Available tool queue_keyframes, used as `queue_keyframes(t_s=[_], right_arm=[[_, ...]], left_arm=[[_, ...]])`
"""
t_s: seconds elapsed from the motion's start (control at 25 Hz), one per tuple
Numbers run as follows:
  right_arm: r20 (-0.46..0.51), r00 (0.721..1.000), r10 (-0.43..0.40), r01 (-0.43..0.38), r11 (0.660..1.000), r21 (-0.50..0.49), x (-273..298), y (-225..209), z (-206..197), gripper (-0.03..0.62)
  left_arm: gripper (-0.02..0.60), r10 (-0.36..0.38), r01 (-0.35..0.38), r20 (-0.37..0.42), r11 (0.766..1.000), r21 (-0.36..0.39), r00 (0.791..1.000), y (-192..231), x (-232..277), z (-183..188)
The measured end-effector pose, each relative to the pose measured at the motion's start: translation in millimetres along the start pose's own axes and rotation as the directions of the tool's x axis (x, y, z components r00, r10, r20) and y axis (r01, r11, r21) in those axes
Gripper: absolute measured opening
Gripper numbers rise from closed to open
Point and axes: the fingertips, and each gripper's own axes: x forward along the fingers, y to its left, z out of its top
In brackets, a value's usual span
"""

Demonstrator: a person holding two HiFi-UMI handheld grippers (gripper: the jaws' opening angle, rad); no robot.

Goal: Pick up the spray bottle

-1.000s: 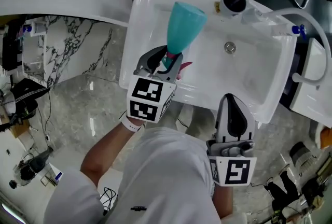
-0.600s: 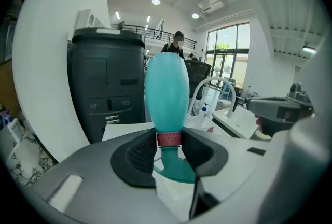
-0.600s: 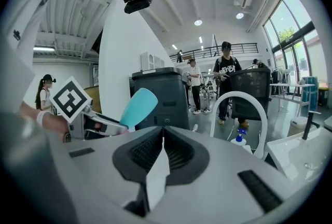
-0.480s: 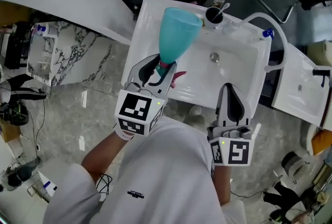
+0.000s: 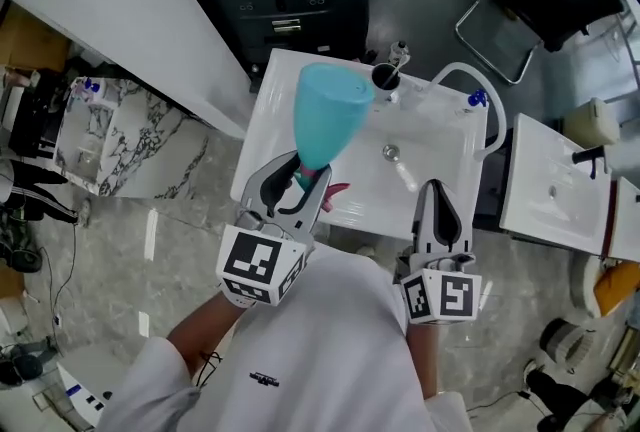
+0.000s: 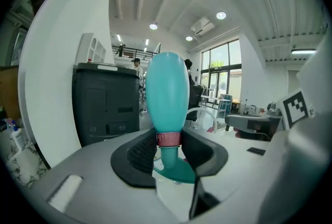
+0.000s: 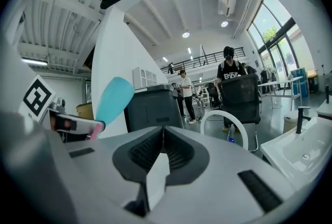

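One white sink [image 5: 440, 170] is seen smaller and farther below than a second ago, so both hands are judged to have been raised. The teal spray bottle [image 5: 325, 125] is held well clear above it, clamped at its pink-collared neck by the left gripper [image 5: 300, 182]. The right gripper [image 5: 437, 195] is carried beside, jaws closed together on nothing. Pick-up is judged complete; only a steady hold is needed.

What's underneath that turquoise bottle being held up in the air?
The left claw grips the spray bottle by its neck above a white sink, whose drain shows beside it. The stretch of sink directly beneath the bottle is covered from view.
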Motion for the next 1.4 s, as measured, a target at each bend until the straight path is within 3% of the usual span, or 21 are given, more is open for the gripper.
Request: queue_keyframes(t_s=[0.32, 0.76, 1.4], right_arm=[[0.043, 0.999, -0.024, 0.026, 0.998, -0.062, -16.1, -1.1, 10.1, 0.008], [0.039, 0.999, -0.028, 0.034, 0.986, -0.161, -22.2, 8.2, 11.2, 0.007], [0.032, 0.999, -0.034, 0.039, 0.986, -0.161, -24.4, 26.3, 7.7, 0.006]], left_arm=[[0.146, -0.005, 0.006, 0.044, 1.0, -0.01, 0.999, -10.5, -17.5, -1.0], [0.146, -0.004, 0.005, 0.031, 1.0, -0.022, 1.0, -6.4, -26.1, -15.9], [0.146, -0.027, 0.028, 0.024, 0.999, -0.022, 0.999, -0.7, -36.5, -22.7]])
